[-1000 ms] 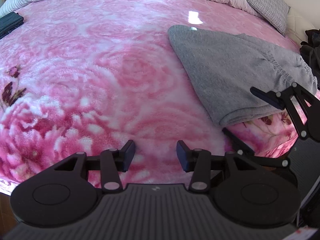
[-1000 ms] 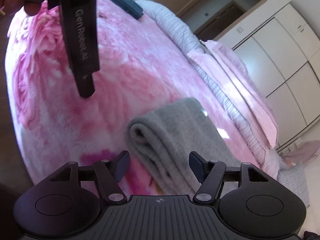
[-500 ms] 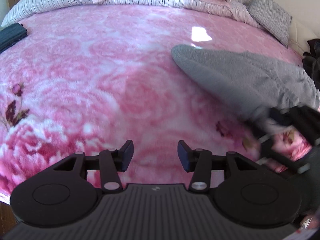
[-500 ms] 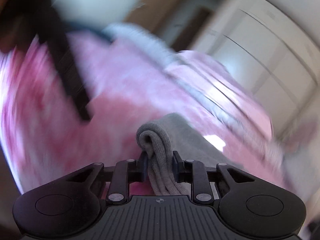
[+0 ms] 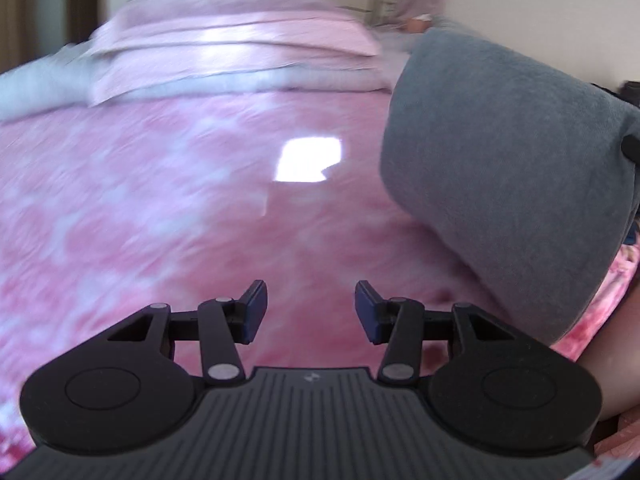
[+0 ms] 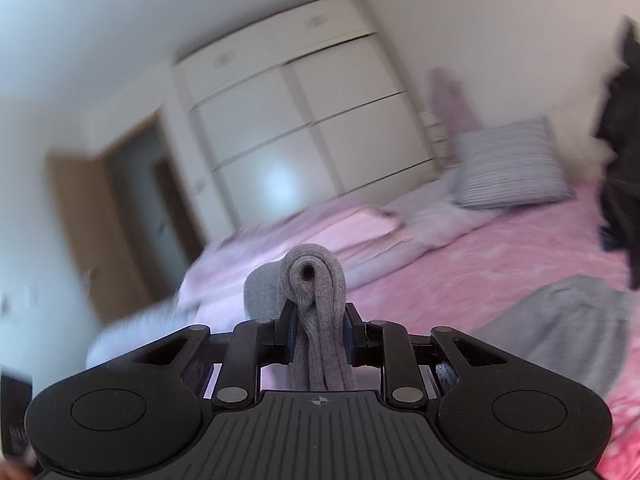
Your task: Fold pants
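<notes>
Right wrist view is showing the right gripper (image 6: pixel 318 330) pinching a bunched fold of the grey pants (image 6: pixel 316 304), its fingers (image 6: pixel 286 330) pressing the cloth from both sides while the rest is trailing down onto the pink blanket (image 6: pixel 500 248) of the bed. Above that blanket, in the left wrist view, the left gripper (image 5: pixel 308 310) is hovering with its fingers spread and gripping nothing, the pants (image 5: pixel 500 168) hanging just right of it.
</notes>
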